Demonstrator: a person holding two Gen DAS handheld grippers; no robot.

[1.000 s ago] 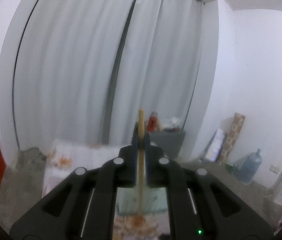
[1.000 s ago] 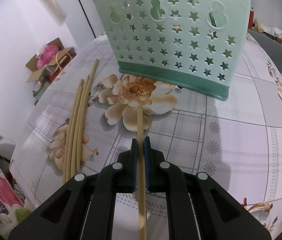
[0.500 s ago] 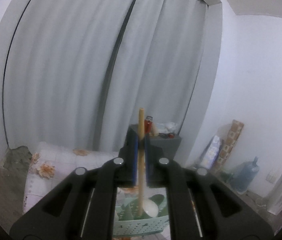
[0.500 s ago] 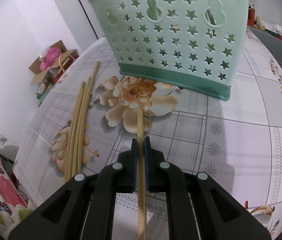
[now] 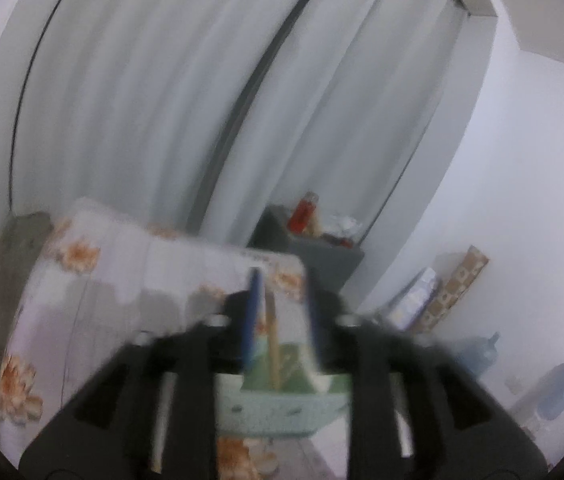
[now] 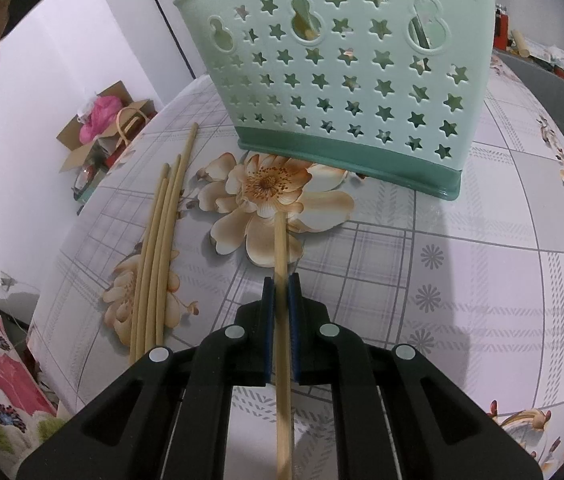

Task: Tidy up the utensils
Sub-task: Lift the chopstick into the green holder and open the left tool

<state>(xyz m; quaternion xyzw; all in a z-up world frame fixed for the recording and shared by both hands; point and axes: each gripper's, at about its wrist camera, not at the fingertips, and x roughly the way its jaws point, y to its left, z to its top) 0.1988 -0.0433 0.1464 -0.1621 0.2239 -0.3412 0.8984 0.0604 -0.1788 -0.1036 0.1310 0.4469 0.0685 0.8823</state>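
While right tongs grip one chopstick, left tongs parted, four chopsticks lie beside.

Left tool, chopstick and caddy motion-blurred; caddy's base hidden.

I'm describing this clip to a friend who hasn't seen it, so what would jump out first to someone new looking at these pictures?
First, the mint green utensil basket with star cutouts, standing at the far side of the flower-print tablecloth. Next, the right gripper shut on a single wooden chopstick pointing at the basket, with a loose bundle of chopsticks lying to its left. In the blurred left view, the left gripper is open above the basket, a chopstick standing inside.
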